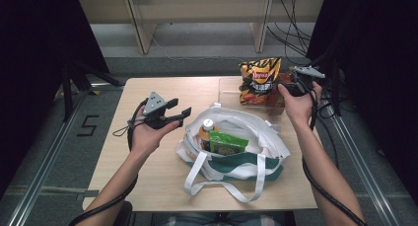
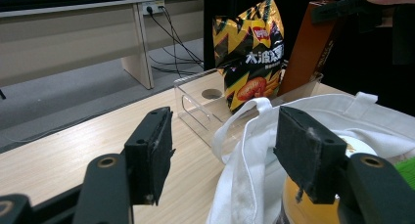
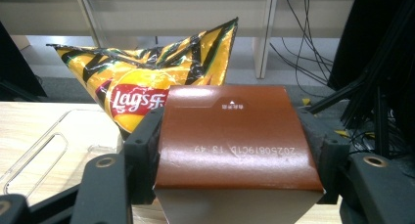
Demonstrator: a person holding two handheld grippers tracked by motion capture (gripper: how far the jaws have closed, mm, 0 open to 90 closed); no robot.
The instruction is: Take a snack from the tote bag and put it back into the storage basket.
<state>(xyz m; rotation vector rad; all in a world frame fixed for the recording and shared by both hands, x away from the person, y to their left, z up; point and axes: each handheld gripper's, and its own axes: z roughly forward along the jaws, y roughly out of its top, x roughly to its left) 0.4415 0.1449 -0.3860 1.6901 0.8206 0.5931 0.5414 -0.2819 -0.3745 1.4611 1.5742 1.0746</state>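
Brown box going into the clear bin at the far right of the worktop.

Your right tongs (image 3: 230,155) grip the brown box (image 3: 235,136) by its sides; lower it upright just beside the chip bag (image 1: 259,80), inside the clear bin (image 2: 195,104). Left tongs (image 2: 220,150) stand released near the tote bag (image 1: 246,157). The box's lower end and the bin floor are hidden.

Chip bag (image 3: 147,82): red "Lay's" logo with Chinese characters, far right of table.
Brown box (image 3: 230,136): printed "20250819C1D 13:49", upside down.
Floor (image 1: 69,137): "5" mark, left.
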